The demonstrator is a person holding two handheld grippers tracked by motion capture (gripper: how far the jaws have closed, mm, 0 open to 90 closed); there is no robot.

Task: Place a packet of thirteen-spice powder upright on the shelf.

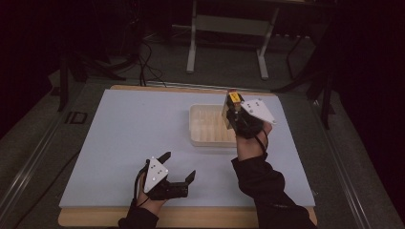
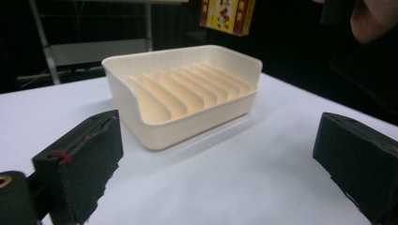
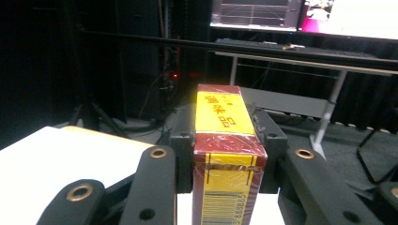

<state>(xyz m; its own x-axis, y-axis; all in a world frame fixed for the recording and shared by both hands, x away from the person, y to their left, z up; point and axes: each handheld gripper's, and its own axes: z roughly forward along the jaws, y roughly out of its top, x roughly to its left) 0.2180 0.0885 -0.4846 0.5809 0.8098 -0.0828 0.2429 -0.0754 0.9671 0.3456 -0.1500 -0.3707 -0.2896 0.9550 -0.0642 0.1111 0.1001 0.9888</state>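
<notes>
A cream rack tray (image 1: 200, 138) with upright dividers sits right of centre on the pale blue mat (image 1: 124, 138); in the left gripper view the tray (image 2: 187, 93) lies ahead. My right gripper (image 1: 235, 109) hovers over the tray's right end, shut on a red and yellow box (image 1: 233, 98). In the right gripper view the box (image 3: 225, 140) stands clamped between both jaws, barcode facing the camera. The box's lower part (image 2: 227, 16) hangs above the tray in the left gripper view. My left gripper (image 1: 179, 166) rests near the mat's front edge, open and holding nothing, its pads (image 2: 80, 164) wide apart.
The mat lies on a wooden board (image 1: 191, 217) whose edge shows at the front. A metal table frame (image 1: 227, 43) stands on the floor beyond the mat. Monitors (image 3: 305, 16) glow on a desk behind. Bare mat stretches left of the tray.
</notes>
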